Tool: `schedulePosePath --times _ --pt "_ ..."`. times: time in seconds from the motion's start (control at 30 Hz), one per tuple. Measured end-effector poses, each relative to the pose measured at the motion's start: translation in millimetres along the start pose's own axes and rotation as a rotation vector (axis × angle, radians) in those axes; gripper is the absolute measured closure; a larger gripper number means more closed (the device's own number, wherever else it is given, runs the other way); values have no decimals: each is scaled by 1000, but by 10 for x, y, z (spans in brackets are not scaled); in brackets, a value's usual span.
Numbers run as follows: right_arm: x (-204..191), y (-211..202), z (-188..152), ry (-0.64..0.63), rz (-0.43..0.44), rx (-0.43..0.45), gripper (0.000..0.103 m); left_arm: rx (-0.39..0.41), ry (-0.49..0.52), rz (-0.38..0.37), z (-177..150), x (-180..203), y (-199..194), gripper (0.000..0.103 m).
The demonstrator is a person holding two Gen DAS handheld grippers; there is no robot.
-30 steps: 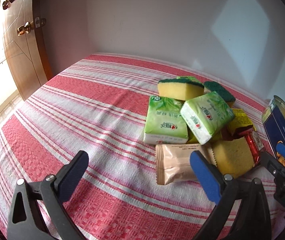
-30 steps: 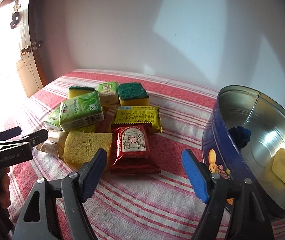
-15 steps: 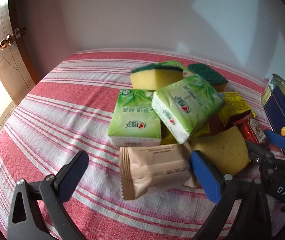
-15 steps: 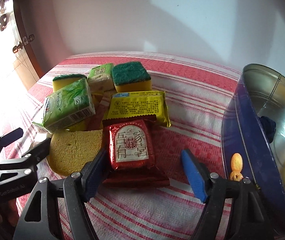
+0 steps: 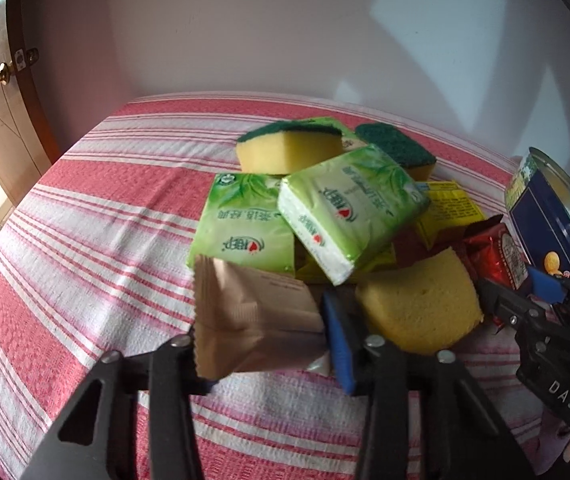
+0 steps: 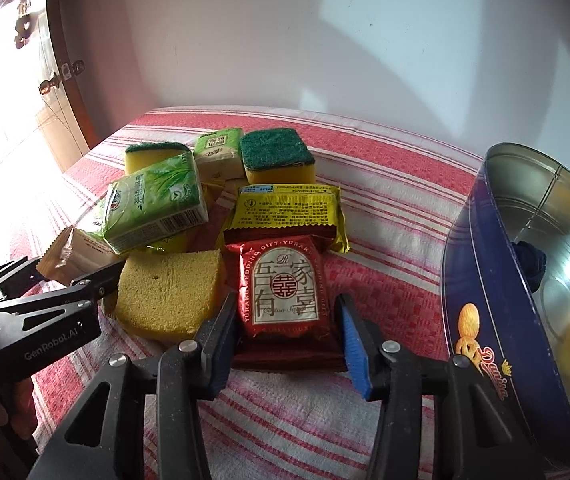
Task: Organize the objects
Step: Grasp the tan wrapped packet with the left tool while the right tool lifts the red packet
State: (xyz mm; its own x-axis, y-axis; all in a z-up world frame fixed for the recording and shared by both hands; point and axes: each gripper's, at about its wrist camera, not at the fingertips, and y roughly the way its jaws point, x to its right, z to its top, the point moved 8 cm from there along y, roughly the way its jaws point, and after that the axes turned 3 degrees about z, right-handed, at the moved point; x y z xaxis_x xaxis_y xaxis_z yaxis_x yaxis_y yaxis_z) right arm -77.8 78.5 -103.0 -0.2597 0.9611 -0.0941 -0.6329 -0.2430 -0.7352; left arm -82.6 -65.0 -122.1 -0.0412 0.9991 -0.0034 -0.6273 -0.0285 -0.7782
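The left gripper [image 5: 263, 346] is clenched on the beige snack packet [image 5: 253, 312] at the near left of the pile on the striped cloth [image 5: 85, 240]. The right gripper [image 6: 285, 340] straddles the red packet [image 6: 285, 292] (pad contact unclear; grip cannot be determined), just left of the blue tin [image 6: 497, 300].

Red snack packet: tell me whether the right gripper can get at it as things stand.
Probably yes. The right gripper already straddles the red snack packet, jaws open either side; nothing lies on top. The yellow sponge crowds the left finger.

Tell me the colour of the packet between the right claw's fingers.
Red packet with a cream label, clearest in the right wrist view.
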Motion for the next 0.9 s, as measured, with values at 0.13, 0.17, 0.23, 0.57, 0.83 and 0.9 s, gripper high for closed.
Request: schedulePosePath --times 0.13,0.17,0.23,0.57,0.83,0.9 --pt "-2 -118 26 6 5 38 53 9 -31 -48 -23 -4 -41 80" --pt "0 -155 32 10 13 48 53 18 -51 -61 -24 -29 -61 80" --pt "7 -236 41 15 36 74 53 56 -95 -75 -19 -92 -144 80" --pt "-16 -706 70 -19 73 228 53 317 -112 -56 73 -63 -683 80" --pt "230 -1145 103 -49 22 377 53 364 -51 -129 241 450 -863 80" --pt "376 -1212 114 -29 1 394 53 378 -27 -150 289 652 -905 80"
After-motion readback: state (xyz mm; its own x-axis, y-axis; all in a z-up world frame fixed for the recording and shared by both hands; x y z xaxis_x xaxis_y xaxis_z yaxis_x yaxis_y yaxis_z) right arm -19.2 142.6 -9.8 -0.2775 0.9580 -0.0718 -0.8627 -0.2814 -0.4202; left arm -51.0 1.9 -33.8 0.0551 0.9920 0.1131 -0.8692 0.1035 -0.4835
